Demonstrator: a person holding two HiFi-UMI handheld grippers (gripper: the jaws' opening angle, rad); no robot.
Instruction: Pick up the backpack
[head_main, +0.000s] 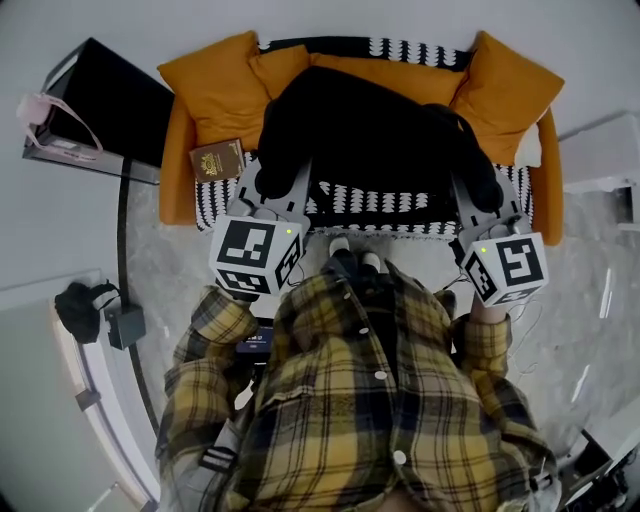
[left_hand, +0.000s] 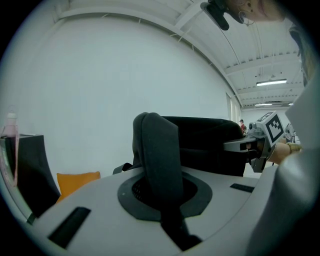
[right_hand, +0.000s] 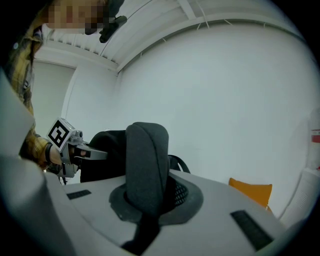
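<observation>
The soft black fabric backpack (head_main: 380, 130) looks limp, probably light — its padded shoulder straps (left_hand: 157, 160) are the hold, left gripper (head_main: 272, 188) and right gripper (head_main: 488, 195) each clamped on one.

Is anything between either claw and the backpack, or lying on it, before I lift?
Nothing visible. The left claw and right claw are each shut on a strap of the backpack, and nothing lies on top of it.

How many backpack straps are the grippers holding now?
2. One strap is in the left gripper; the second strap is in the right gripper. Other straps may be hidden.
</observation>
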